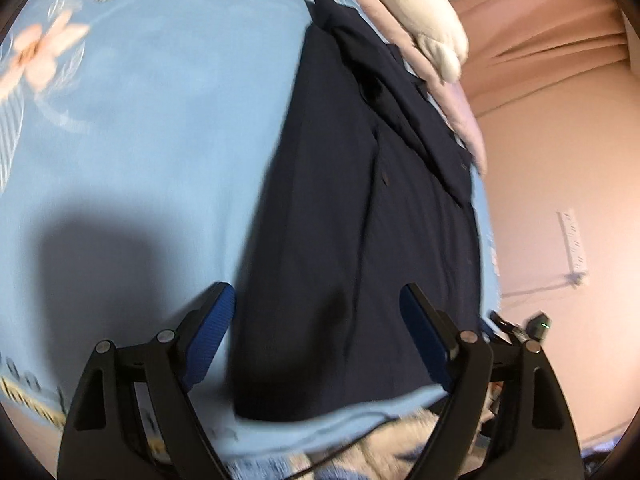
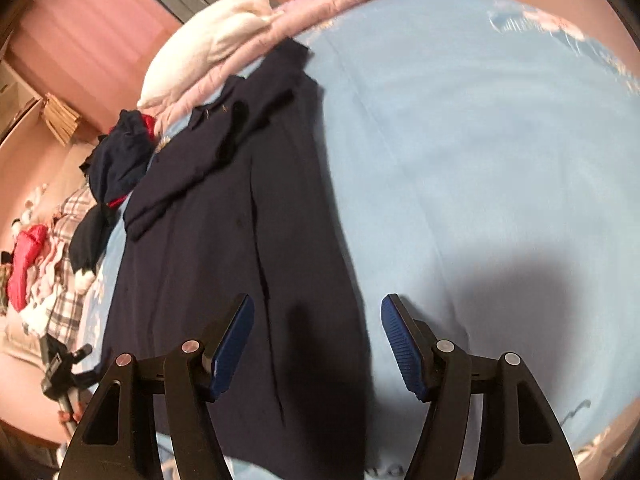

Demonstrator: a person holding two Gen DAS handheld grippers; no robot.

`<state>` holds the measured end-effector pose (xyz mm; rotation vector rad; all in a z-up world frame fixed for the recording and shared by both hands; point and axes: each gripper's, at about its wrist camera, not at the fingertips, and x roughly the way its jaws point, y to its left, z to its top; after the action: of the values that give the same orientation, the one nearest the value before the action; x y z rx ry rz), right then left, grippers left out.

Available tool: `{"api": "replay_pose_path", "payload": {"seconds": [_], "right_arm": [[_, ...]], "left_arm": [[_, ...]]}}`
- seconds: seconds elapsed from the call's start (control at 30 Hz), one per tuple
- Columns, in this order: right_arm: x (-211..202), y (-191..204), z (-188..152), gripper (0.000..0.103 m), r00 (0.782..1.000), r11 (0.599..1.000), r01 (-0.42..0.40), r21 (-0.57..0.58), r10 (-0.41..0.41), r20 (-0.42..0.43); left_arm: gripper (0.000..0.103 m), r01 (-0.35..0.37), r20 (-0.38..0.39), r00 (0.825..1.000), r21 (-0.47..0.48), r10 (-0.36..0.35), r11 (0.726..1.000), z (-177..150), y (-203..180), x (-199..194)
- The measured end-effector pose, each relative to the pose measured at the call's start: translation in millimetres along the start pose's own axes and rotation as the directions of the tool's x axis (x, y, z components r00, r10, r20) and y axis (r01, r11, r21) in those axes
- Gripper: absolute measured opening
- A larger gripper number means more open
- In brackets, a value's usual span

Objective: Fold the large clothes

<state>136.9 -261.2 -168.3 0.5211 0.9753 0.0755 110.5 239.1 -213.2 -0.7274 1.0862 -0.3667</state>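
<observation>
A dark navy button-up garment (image 1: 352, 216) lies lengthwise on a light blue floral bedsheet (image 1: 160, 128), folded into a long narrow strip with a sleeve laid over its upper part. It also shows in the right wrist view (image 2: 248, 248). My left gripper (image 1: 318, 292) is open and empty, hovering over the garment's near hem. My right gripper (image 2: 318, 304) is open and empty, above the garment's right edge near the hem.
A white pillow (image 2: 216, 40) and pink quilt (image 2: 320, 4) lie at the bed's far end. A dark and red clothes pile (image 2: 116, 156) and plaid fabric (image 2: 68, 248) lie left of the garment. A tripod (image 2: 60, 376) stands beside the bed. Pink wall with a power strip (image 1: 574, 240).
</observation>
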Motion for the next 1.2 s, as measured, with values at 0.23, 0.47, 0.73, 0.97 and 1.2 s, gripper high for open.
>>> {"api": "replay_pose_path", "payload": {"seconds": [0.23,0.47,0.73,0.97,1.2], "right_arm": [[-1.9,8.1,-16.9,0.074,0.993,0.994,-0.102,-0.044,0.099,-0.066],[21.9,31.9,-7.1,0.075,0.988,0.986,-0.123,-0.114,0.111,-0.102],[34.4,33.2,-1.3,0.075,0.979,0.978,-0.185,-0.092,0.175,-0.107],[17.8,21.4,-22.5,0.075,0.957,0.962,-0.26,-0.08,0.246,-0.152],[20.1,9.2,-24.1,0.07,0.948,0.952,-0.305,0.008,0.304,-0.098]], "left_arm": [[0.084,0.062,-0.001,0.998,-0.032,-0.062,0.998,-19.6,2.4,-7.1],[0.084,0.121,-0.013,0.992,-0.033,-0.122,0.992,8.0,-6.9,12.4],[0.084,0.129,-0.059,0.99,0.033,-0.127,0.991,17.5,-28.5,31.4],[0.079,0.146,-0.074,0.987,0.053,-0.142,0.988,-9.0,-21.8,21.2],[0.049,0.111,-0.003,0.994,-0.021,-0.111,0.994,-4.8,-7.5,19.8]]}}
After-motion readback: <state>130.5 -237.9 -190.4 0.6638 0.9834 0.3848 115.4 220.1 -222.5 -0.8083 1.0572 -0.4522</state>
